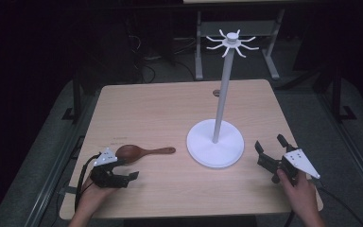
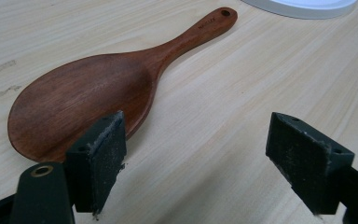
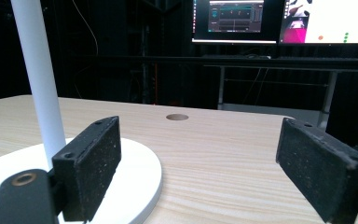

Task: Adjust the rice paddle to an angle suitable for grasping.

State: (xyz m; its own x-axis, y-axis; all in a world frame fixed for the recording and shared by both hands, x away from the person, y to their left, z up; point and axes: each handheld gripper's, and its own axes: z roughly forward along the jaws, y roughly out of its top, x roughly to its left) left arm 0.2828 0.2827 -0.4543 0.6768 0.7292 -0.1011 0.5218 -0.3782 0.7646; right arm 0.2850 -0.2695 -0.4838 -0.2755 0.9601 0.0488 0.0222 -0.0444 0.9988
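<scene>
- Two grippers, both wide open, holding nothing.
- Step: left gripper [image 1: 123, 176] approaching spoon [image 2: 88, 95], not yet gripped.
- Next: straddle handle, close; right gripper [image 1: 270, 150] waits by stand [image 1: 216, 142].

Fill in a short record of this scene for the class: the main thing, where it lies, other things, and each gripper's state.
thing: wooden spoon
place: flat on the table, left of the stand
handle: points toward the stand's base
left gripper: open, beside the spoon's bowl, nothing between the jaws
right gripper: open, near the stand's base, holding nothing
</scene>
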